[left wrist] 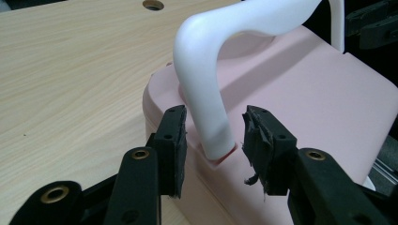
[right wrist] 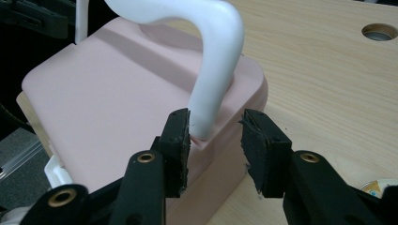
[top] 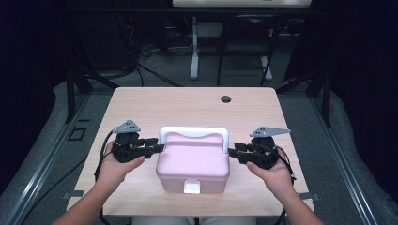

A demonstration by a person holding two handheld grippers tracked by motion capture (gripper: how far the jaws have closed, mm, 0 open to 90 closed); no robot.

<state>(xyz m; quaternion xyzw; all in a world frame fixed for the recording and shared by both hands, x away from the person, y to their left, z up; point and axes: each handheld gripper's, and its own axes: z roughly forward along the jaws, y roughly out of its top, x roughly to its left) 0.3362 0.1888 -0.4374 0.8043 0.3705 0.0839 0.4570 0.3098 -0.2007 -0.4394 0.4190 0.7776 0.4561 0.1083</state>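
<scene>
A pink box [top: 193, 161] sits near the table's [top: 187, 101] front edge, midway between its side edges. The left gripper [left wrist: 213, 136] and right gripper [right wrist: 213, 136] flank it; their own views show parted jaws bracketing the white handle's [left wrist: 206, 84] two ends, ungripped.

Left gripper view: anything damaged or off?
Yes. On the left gripper, the right-hand jaw's pad is torn: its inner face is ragged, with a shred hanging off the lower edge. The other pad looks flat and intact. The pink box and its white handle look undamaged.
</scene>
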